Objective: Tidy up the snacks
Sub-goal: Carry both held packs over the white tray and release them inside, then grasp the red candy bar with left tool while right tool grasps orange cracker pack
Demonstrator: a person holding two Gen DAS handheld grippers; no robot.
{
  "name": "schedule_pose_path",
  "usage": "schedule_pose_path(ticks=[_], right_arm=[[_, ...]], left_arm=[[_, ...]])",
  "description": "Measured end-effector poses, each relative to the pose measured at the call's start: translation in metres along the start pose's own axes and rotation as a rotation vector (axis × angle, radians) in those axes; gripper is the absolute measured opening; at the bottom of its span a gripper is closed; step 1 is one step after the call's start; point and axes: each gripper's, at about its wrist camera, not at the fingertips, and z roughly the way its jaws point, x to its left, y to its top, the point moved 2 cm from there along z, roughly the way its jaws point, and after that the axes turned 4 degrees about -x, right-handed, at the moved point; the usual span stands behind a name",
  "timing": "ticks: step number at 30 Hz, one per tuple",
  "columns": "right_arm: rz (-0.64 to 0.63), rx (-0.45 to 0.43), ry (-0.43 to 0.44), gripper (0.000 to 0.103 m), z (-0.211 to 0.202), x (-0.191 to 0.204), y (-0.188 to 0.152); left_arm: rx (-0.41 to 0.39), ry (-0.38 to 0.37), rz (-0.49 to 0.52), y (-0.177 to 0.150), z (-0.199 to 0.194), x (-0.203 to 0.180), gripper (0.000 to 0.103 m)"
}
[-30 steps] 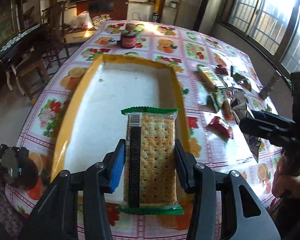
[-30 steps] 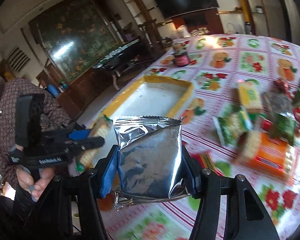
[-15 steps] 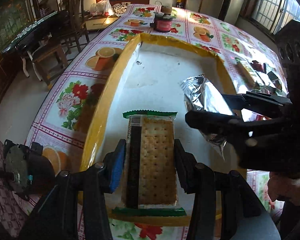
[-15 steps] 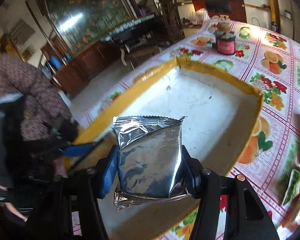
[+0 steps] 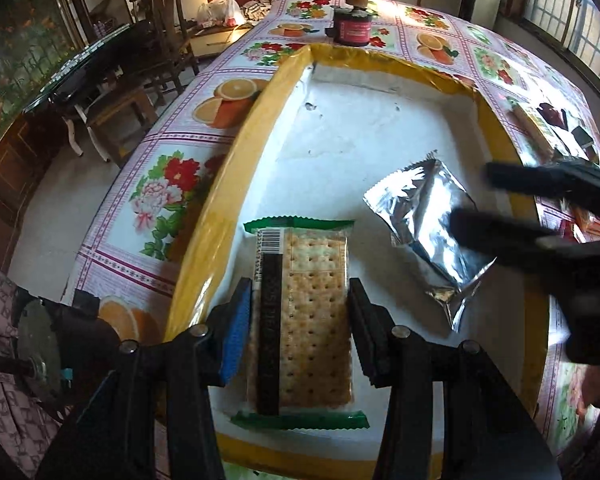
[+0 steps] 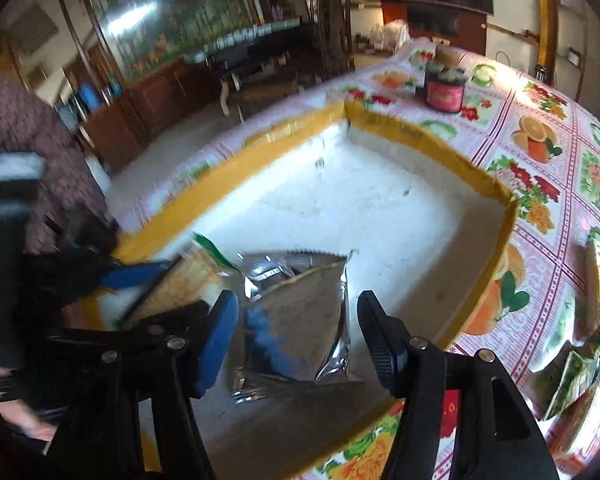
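Right wrist view: my right tool [image 6: 296, 330] has just been spreading off the foil packet [image 6: 296, 320] in the tray [image 6: 420, 136] — my left tool [image 5: 296, 320] clamps the crackers [image 5: 304, 320]; lower them flat, then release.

Cracker packet [image 5: 300, 312] in the tray [image 5: 220, 208], left of the foil pouch [image 5: 428, 216]; jar [image 5: 354, 26] behind.

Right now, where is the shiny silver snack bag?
The silver bag lies inside the yellow-rimmed tray, between the right gripper's just-opened jaws, right of the cracker pack.
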Motion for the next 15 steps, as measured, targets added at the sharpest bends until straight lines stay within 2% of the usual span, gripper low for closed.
schedule_pose_path(ticks=[2,4,6,8,10,12,15], right_arm=[[0.029,-0.076,-0.004,0.076,-0.023,-0.003,0.002],[0.077,-0.178,0.039,0.080,-0.054,-0.009,0.001],[0.119,-0.255,0.063,0.080,-0.079,-0.016,-0.002],[0.164,-0.330,0.088,0.081,-0.103,-0.025,-0.007],[0.204,-0.395,0.098,0.082,-0.124,-0.035,-0.013],[0.248,-0.443,0.103,0.084,-0.141,-0.047,-0.021],[0.310,-0.494,0.107,0.084,-0.156,-0.063,-0.033]], left_arm=[[0.002,0.016,-0.009,0.002,0.002,0.003,0.050],[0.016,0.025,-0.034,0.004,0.001,0.006,0.050],[-0.004,0.000,-0.069,0.006,-0.008,0.005,0.052],[-0.072,-0.038,-0.091,0.009,-0.031,-0.001,0.060],[-0.140,-0.059,-0.123,0.011,-0.054,-0.008,0.093],[-0.215,-0.112,-0.151,0.011,-0.080,-0.021,0.099],[-0.267,-0.174,-0.185,0.012,-0.102,-0.042,0.103]])
